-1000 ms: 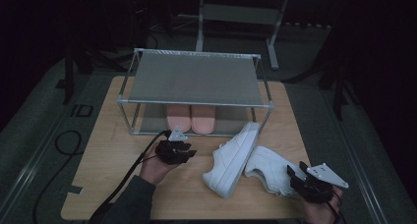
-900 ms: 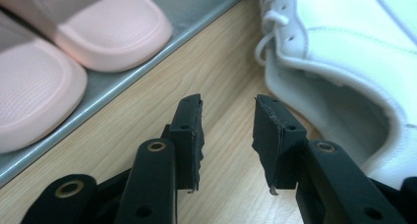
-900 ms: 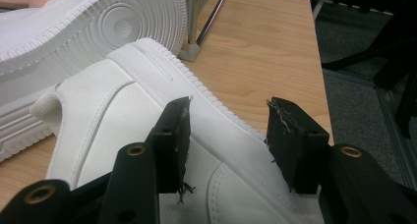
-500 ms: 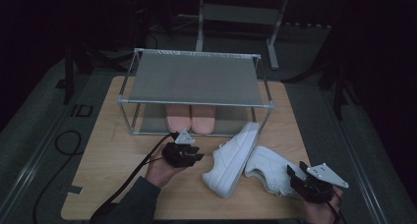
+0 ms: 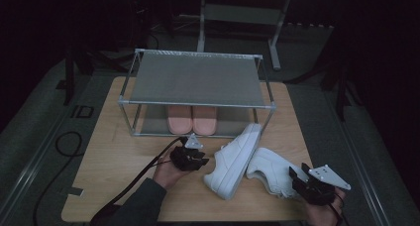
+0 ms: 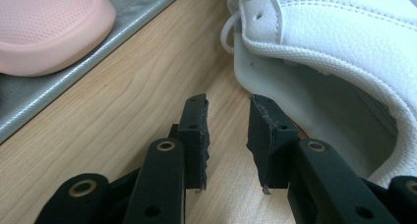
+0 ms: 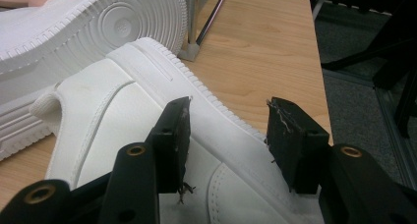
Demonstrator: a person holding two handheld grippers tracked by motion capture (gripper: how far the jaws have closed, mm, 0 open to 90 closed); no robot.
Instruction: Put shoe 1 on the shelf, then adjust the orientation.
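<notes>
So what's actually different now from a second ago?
The left gripper has slid right across the table toward the sneaker lying on its side, and its jaws have just been closing, with nothing between them yet. The right gripper stayed by the upright sneaker. Both sneakers, the pink slippers and the rack kept their places.

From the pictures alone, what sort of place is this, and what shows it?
Probably a lab or test bench: a wooden table carrying a staged shoe rack, white sneakers, and dark stands behind.

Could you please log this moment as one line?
left hand-held gripper: jaws closing, nothing between, beside tipped sneaker | right hand-held gripper: open over second sneaker | pink slippers: on rack
</notes>
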